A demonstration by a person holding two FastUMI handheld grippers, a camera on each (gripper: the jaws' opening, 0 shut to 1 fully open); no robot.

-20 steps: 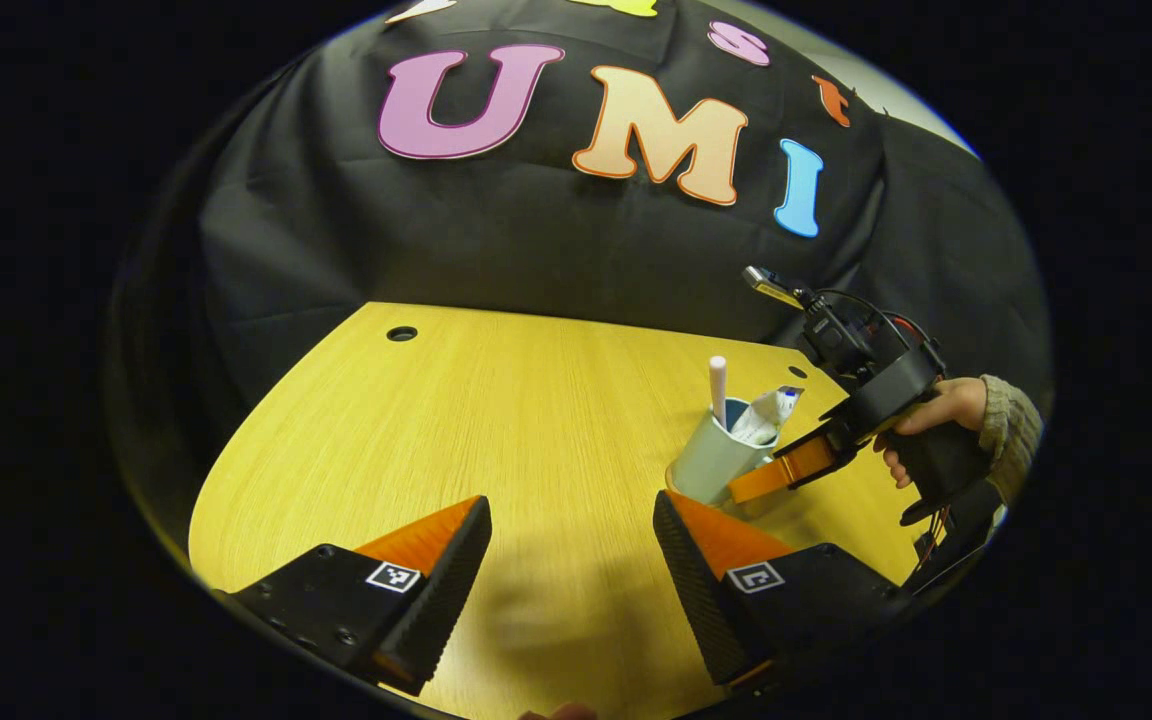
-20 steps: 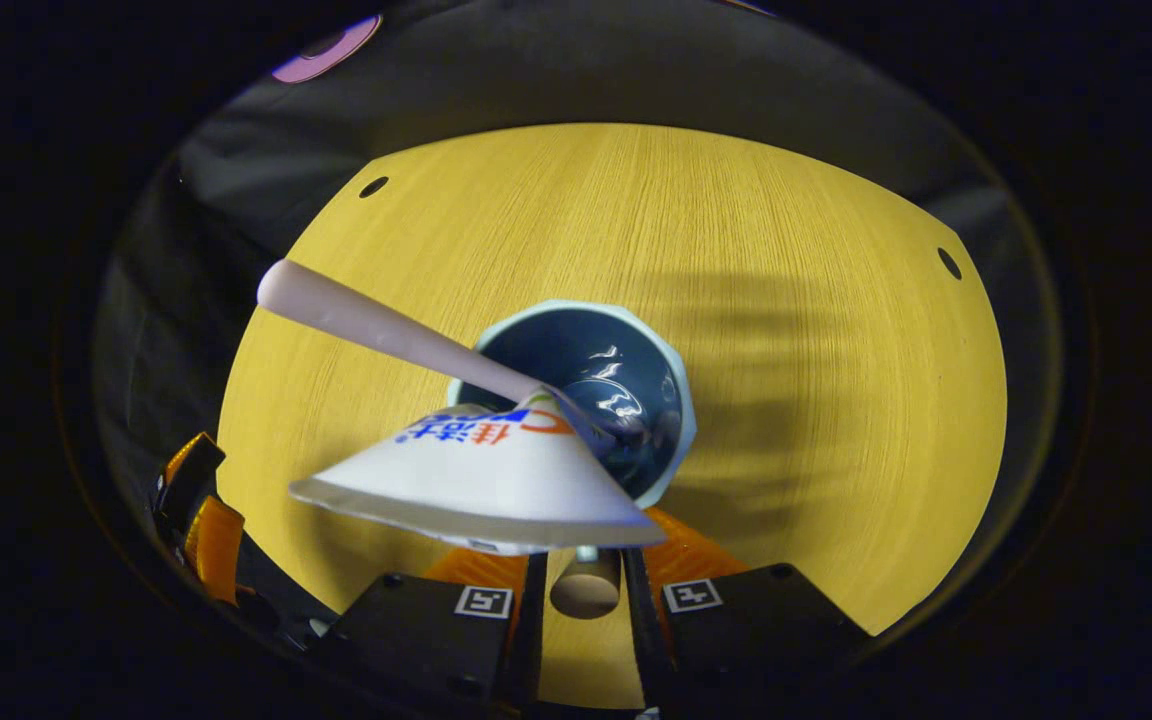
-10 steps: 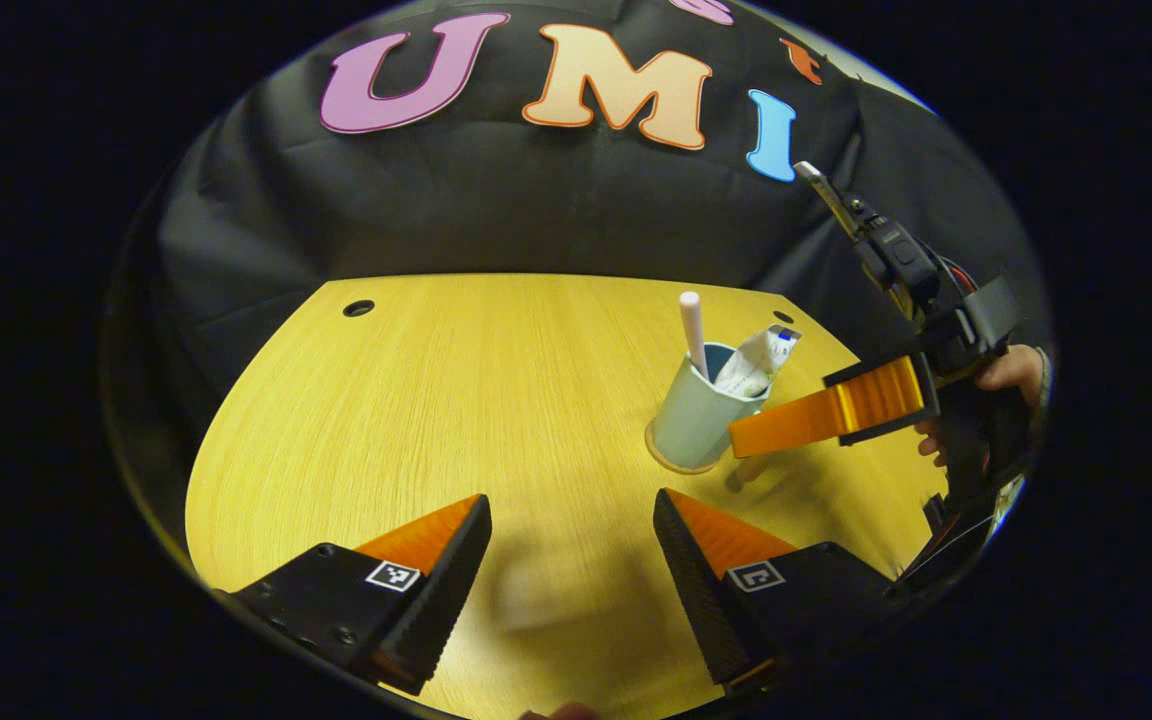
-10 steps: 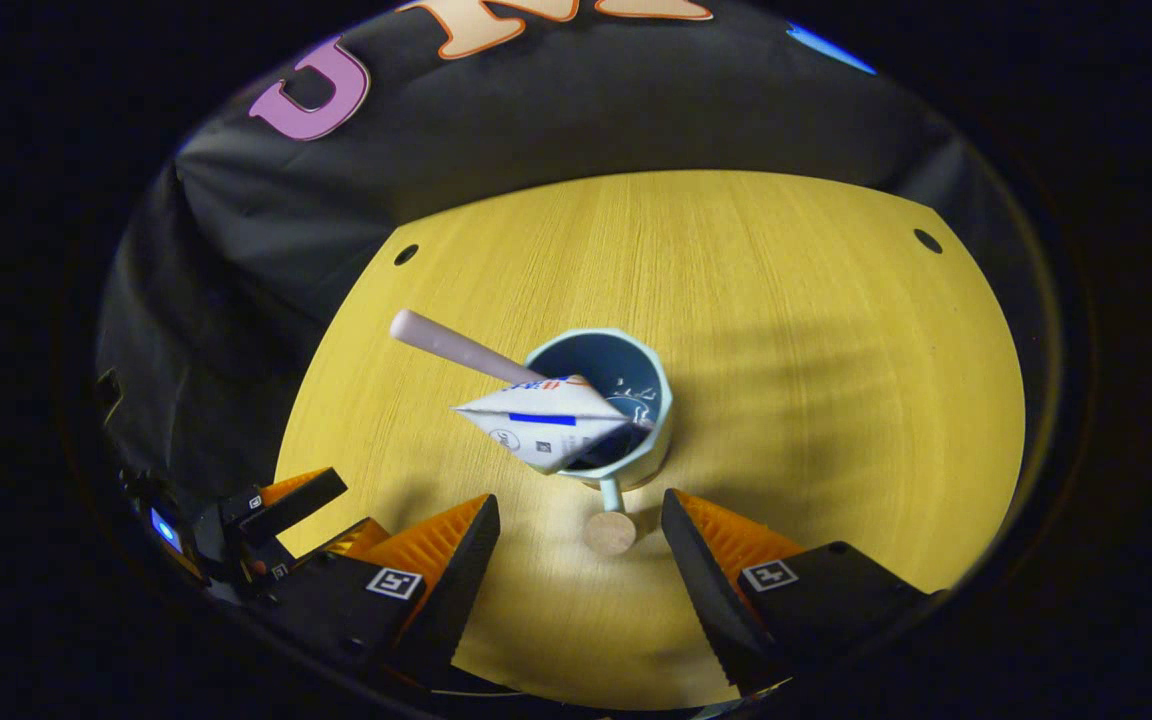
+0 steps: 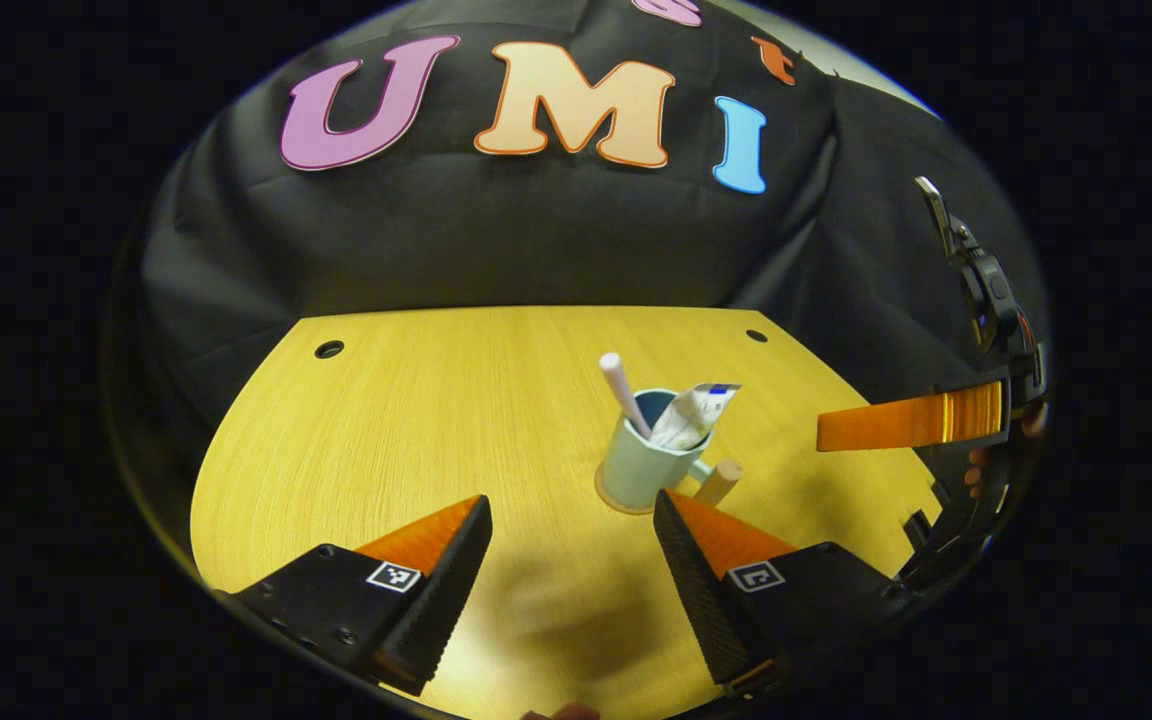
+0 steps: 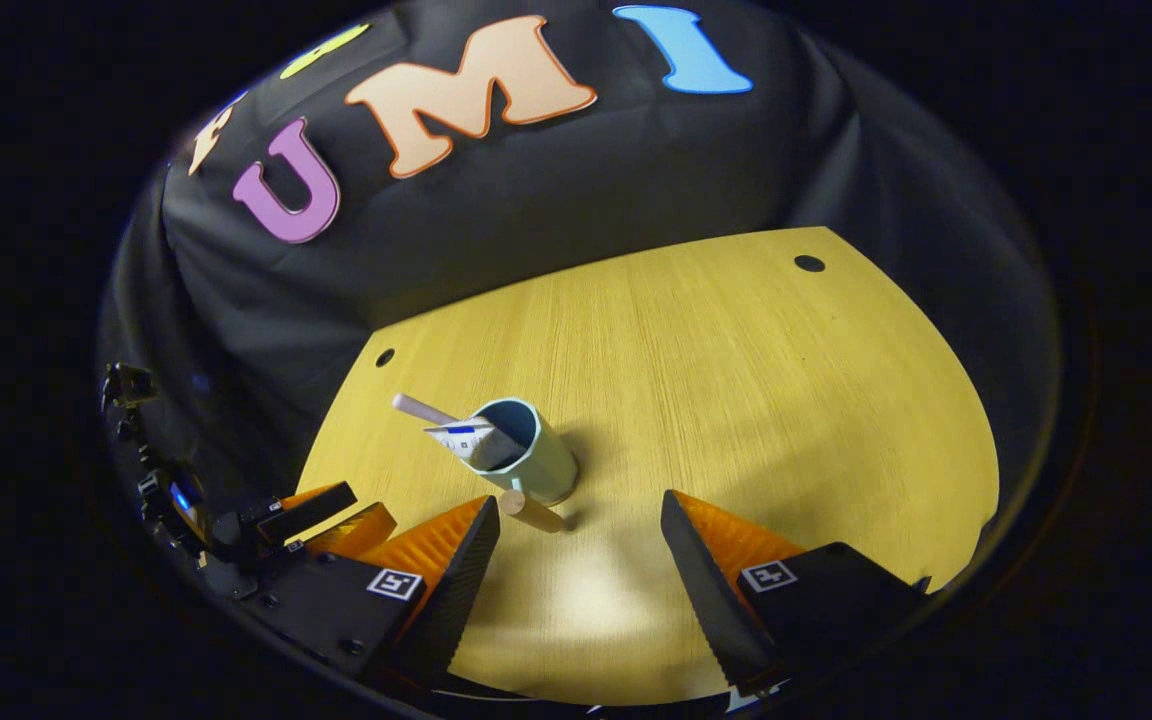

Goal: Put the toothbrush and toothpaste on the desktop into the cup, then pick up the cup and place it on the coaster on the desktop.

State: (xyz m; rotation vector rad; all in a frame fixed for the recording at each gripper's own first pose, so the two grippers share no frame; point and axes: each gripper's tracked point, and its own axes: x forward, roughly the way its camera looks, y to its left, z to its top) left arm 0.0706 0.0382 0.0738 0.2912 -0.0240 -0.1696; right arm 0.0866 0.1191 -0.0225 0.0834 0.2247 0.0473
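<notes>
A pale cup (image 5: 636, 470) with a wooden handle (image 5: 719, 481) stands upright on the yellow desk, on a thin tan coaster (image 5: 614, 503) that shows as a rim at its base. A toothbrush (image 5: 622, 388) and a toothpaste tube (image 5: 692, 415) stick out of it. My left gripper (image 5: 571, 505) is open just in front of the cup, touching nothing. A finger (image 5: 906, 423) of my right gripper hangs to the cup's right, apart from it. In the right gripper view the cup (image 6: 536, 462), toothbrush (image 6: 420, 408) and toothpaste (image 6: 464, 437) sit ahead of my open right gripper (image 6: 581, 505).
The desk (image 6: 736, 400) has small round holes near its back corners (image 5: 329, 349) (image 6: 809, 263). Black cloth walls close it in behind. My left gripper (image 6: 321, 512) shows at the lower left of the right gripper view, near the desk's front edge.
My right gripper has opened off the cup's handle and drawn back and up, away from the cup. The cup stays standing. My left gripper stays open.
</notes>
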